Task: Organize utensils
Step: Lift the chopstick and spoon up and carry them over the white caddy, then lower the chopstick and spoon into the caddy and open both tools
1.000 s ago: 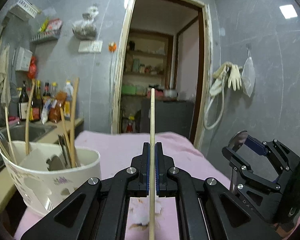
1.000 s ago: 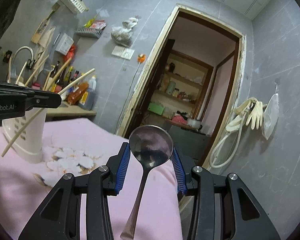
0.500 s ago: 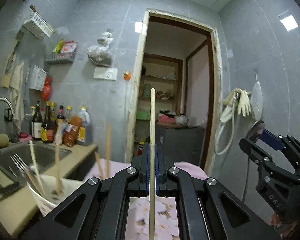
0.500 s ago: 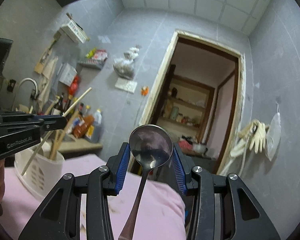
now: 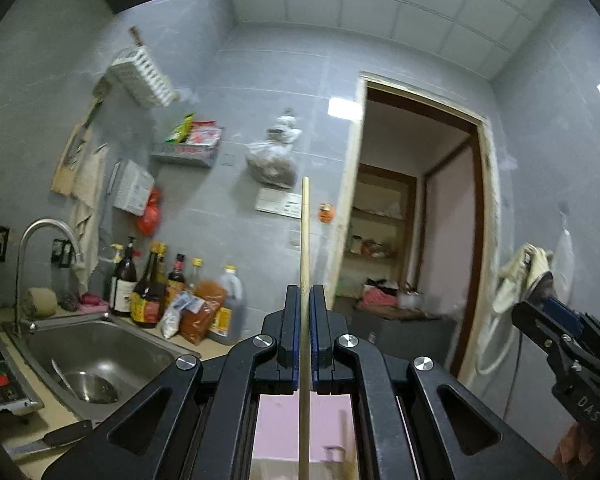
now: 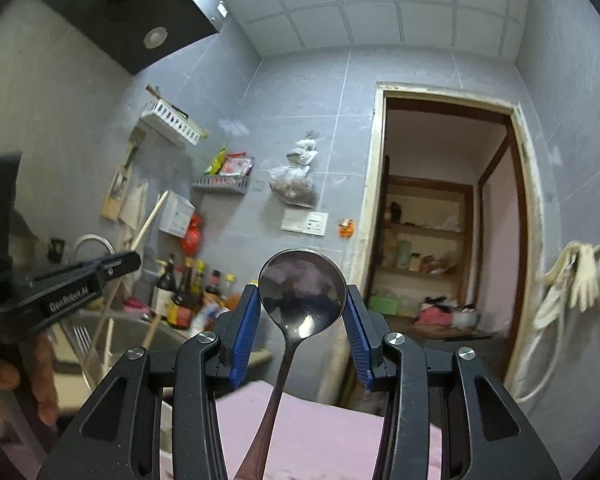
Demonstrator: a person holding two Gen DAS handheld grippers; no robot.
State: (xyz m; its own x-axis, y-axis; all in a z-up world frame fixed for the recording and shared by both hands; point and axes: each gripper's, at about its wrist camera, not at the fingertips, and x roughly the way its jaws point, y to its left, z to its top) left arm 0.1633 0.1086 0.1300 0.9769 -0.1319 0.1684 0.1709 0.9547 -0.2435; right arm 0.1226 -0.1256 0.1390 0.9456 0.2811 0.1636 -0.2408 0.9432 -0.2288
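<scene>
Above the pink counter (image 6: 320,432), left tongs (image 5: 305,308) are gripping an upright chopstick (image 5: 305,240); right tongs (image 6: 302,320) are clamping a metal spoon (image 6: 302,292) by its bowl.

We see a bench (image 6: 320,440) under a pink cloth, mostly hidden. Beside it the counter (image 5: 204,354) carries sauce bottles (image 5: 148,284), seasoning packets (image 5: 198,314), perhaps a knife (image 5: 52,440) near its front edge.

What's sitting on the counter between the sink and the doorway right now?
In the left wrist view, a cluster of sauce bottles and seasoning packets stands between the sink and the doorway.
</scene>
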